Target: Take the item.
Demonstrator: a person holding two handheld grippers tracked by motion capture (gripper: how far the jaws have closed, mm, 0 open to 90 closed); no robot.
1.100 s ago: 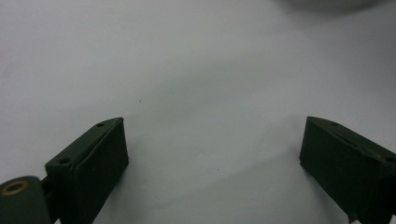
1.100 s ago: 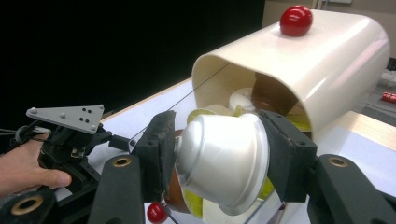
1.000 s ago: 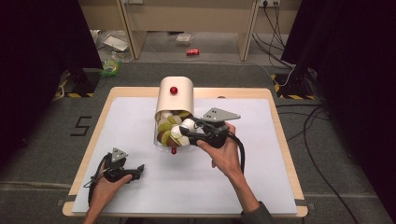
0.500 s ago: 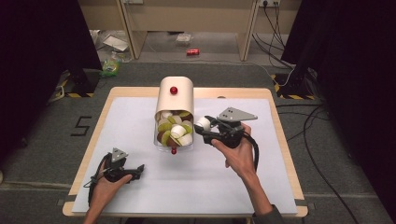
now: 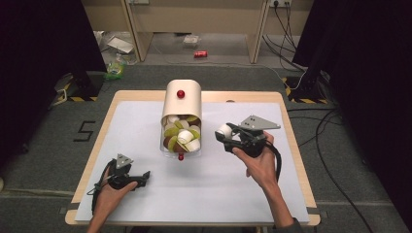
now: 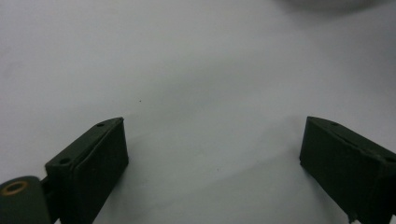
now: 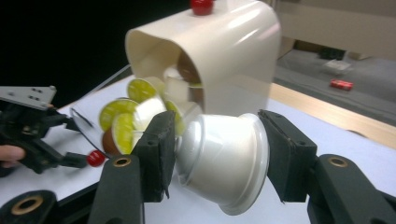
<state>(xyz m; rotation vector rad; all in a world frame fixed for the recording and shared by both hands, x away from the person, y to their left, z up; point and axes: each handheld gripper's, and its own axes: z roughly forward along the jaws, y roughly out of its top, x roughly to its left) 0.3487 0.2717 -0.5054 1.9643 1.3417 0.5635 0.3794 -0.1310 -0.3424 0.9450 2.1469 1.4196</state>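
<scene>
Pulled clear of the dispenser [image 5: 180, 119], the right tongs [image 5: 224, 135] clamp a white capsule [image 7: 224, 158] above the white-covered desk [image 5: 233, 194]; the left tongs [image 5: 145, 177] rest apart.

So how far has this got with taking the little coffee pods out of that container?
One white pod is out and clamped in the right gripper, held above the table to the right of the cream container. That is the step in hand. No pods lie on the table so far. Many more, green, white and brown, sit in the container's open front. The left gripper rests open near the table's front edge.
</scene>
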